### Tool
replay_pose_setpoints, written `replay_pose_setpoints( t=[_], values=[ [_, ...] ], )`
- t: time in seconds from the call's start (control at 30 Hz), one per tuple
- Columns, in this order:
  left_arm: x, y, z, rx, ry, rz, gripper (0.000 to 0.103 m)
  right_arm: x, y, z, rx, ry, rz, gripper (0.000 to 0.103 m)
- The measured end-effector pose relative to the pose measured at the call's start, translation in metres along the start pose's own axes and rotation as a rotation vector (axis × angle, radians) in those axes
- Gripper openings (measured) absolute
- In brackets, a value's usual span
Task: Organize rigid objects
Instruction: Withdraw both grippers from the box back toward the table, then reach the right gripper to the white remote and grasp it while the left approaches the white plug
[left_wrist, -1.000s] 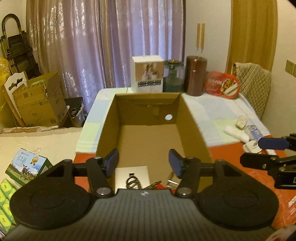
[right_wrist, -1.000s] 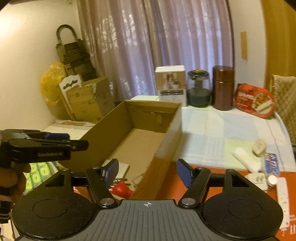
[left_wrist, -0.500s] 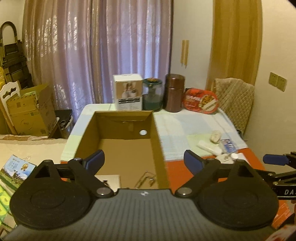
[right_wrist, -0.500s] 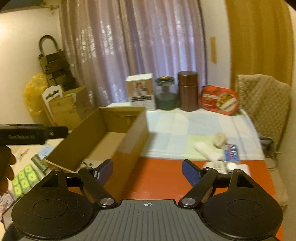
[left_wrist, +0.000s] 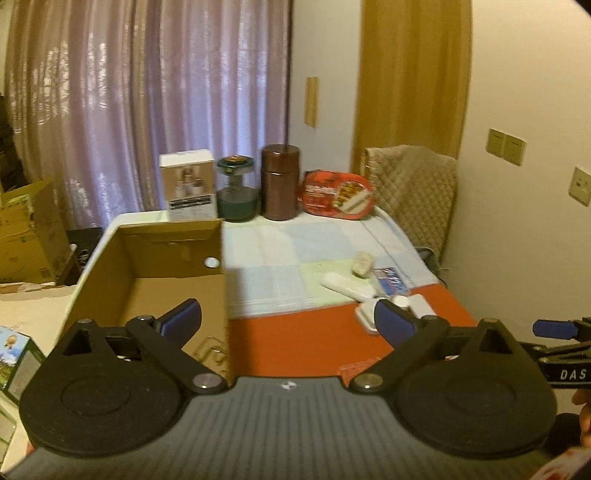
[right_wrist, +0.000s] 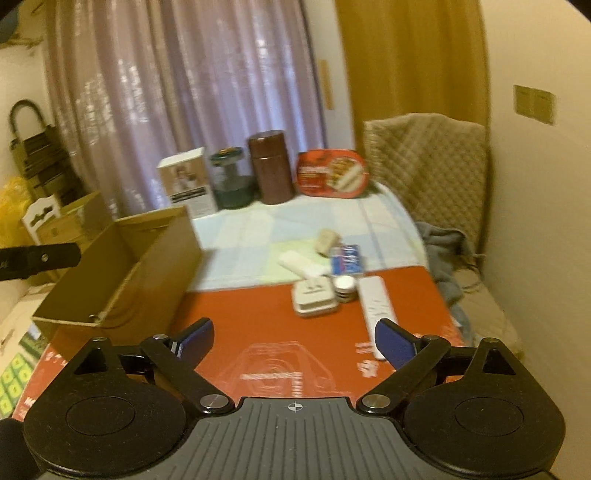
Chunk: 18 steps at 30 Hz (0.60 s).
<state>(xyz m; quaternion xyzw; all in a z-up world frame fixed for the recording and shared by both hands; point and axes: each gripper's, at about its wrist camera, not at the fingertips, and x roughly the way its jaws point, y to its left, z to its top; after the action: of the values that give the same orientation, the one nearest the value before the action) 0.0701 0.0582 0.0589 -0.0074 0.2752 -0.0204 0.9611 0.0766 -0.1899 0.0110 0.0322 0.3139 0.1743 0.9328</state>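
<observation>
Left tool (left_wrist: 286, 321): fingers spread wide, nothing between them. It hangs above the near edge of the tabletop (left_wrist: 295, 339). The box (left_wrist: 162, 254) lies ahead and to its left; the box's right wall runs up between the fingers. Metal clips (left_wrist: 210, 350) lie on the box floor just past the left finger.

Right tool (right_wrist: 293, 339): fingers likewise spread wide and empty, over the red mat (right_wrist: 258, 332). The loose items sit ahead and slightly right of it, well apart from the box:
- remote (right_wrist: 376, 306) — nearest, just ahead of the right finger, lying lengthwise on the mat;
- adapter (right_wrist: 314, 297) and round tin (right_wrist: 345, 286), side by side left of the remote;
- white tube (right_wrist: 301, 264), blue pack (right_wrist: 347, 258) and tan roll (right_wrist: 327, 238), farther off on the pale cloth (right_wrist: 240, 236).

At the far edge stand a carton (right_wrist: 188, 184), jar (right_wrist: 231, 181), brown canister (right_wrist: 271, 168) and red tin (right_wrist: 332, 173). From the right wrist view the left tool shows as a dark bar at far left, beside the box.
</observation>
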Motion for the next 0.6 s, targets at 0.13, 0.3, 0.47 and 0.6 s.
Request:
replay_pose_setpoints(
  t=[0.13,0.3,0.47,0.6],
  values=[
    [0.006,-0.019,-0.003,0.019,0.007,-0.029,0.099,-0.010,-0.020,-0.001,0.024,-0.004,-0.030,0.091],
    [0.021,-0.036,-0.004,0.026,0.032,-0.049,0.099,-0.011,-0.033,0.001,0.035,-0.001,-0.043,0.091],
    [0.040,-0.051,-0.006,0.035,0.060,-0.068,0.099,-0.008,-0.044,0.006,0.029,-0.001,-0.049,0.091],
    [0.057,-0.061,-0.009,0.041,0.077,-0.074,0.099,-0.001,-0.054,0.010,0.026,0.005,-0.057,0.091]
  ],
)
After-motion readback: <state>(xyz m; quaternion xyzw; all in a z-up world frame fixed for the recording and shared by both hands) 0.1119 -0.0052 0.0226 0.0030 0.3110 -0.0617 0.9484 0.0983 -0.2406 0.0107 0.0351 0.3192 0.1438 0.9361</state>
